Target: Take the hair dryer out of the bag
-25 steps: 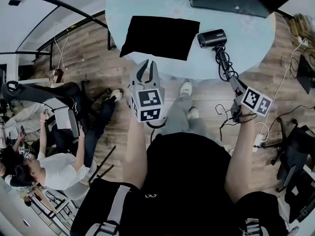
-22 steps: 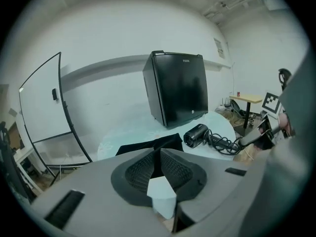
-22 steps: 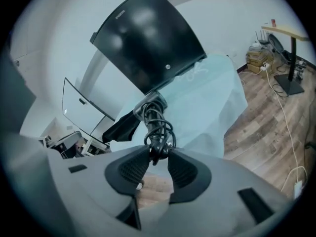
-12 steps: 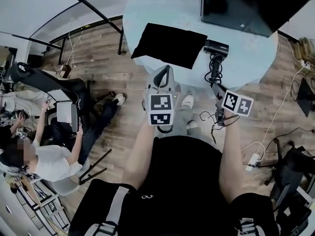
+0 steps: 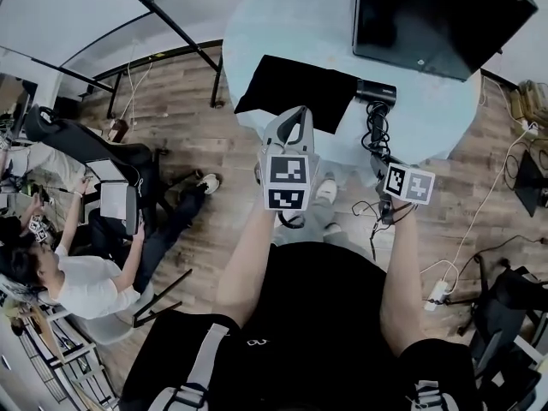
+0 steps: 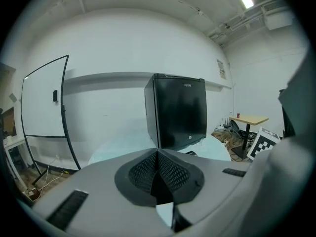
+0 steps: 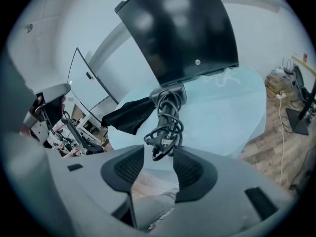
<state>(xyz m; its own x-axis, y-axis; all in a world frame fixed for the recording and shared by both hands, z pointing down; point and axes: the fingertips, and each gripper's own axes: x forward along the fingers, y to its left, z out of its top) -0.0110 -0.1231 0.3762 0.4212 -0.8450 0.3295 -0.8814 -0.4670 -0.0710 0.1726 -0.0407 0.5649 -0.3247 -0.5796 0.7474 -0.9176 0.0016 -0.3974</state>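
Note:
The black hair dryer (image 5: 377, 92) lies on the round pale-blue table (image 5: 282, 24), just right of the flat black bag (image 5: 295, 92). Its coiled cord (image 5: 375, 134) hangs over the table's near edge. My right gripper (image 5: 378, 157) sits below that edge. In the right gripper view the hair dryer (image 7: 168, 94) lies beyond the cord bundle (image 7: 165, 130), which hangs between the tips of the right gripper (image 7: 158, 157). Its jaws have just been opening and the pads stand clear of the cord. My left gripper (image 5: 295, 115) is shut and empty near the bag; in its own view the left gripper (image 6: 158, 157) points level across the table.
A big black box (image 5: 437, 15) stands at the back of the table. Several people and a chair (image 5: 94, 157) are on the left. A power strip (image 5: 437, 291) and loose cables lie on the wooden floor at right. A whiteboard (image 6: 44, 98) stands behind the table.
The left gripper has closed fully and risen toward the table edge by the bag. The right gripper has shifted left under the dryer and opened; the cord, stretched before, now hangs bunched.

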